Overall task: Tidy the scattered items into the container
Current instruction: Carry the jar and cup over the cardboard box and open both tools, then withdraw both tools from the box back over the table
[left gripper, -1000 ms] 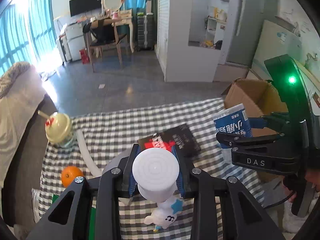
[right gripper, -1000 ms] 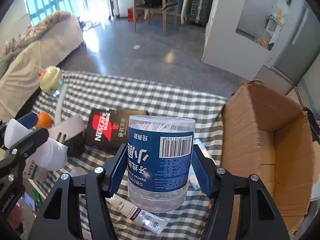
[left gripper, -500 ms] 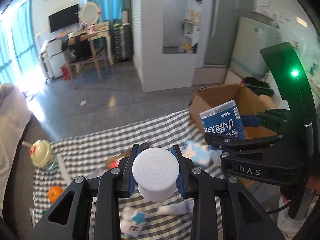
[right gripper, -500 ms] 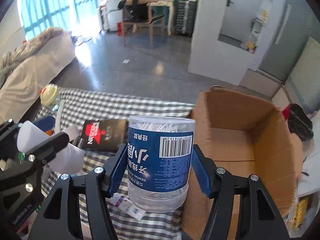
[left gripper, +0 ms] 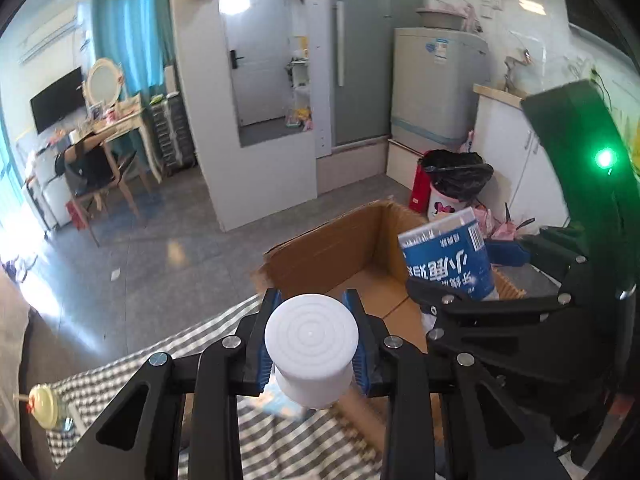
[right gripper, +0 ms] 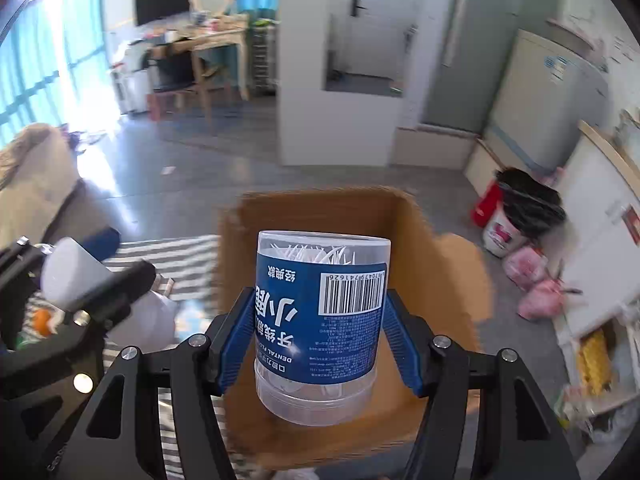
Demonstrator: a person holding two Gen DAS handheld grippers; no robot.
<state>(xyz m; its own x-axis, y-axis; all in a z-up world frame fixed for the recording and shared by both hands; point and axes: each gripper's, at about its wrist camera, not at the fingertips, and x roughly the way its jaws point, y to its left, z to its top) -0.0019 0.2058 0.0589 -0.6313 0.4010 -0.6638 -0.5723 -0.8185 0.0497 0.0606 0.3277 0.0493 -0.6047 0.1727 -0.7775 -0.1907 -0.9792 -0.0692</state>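
Grasping white bottle (left gripper: 311, 344): left claw (left gripper: 311, 354) | right claw (right gripper: 318, 350): clenched on floss jar (right gripper: 320, 320) | over cardboard box (right gripper: 436, 264)

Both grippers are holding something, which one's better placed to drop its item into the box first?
Right, probably. The right gripper holds the floss jar in front of the open box, with cardboard beneath it. The left gripper holds the white bottle nearer the box's near edge, above the checked cloth.

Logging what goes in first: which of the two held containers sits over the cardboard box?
The clear blue-labelled dental floss jar in the right gripper, backed by the cardboard box; the white bottle sits over checked cloth.
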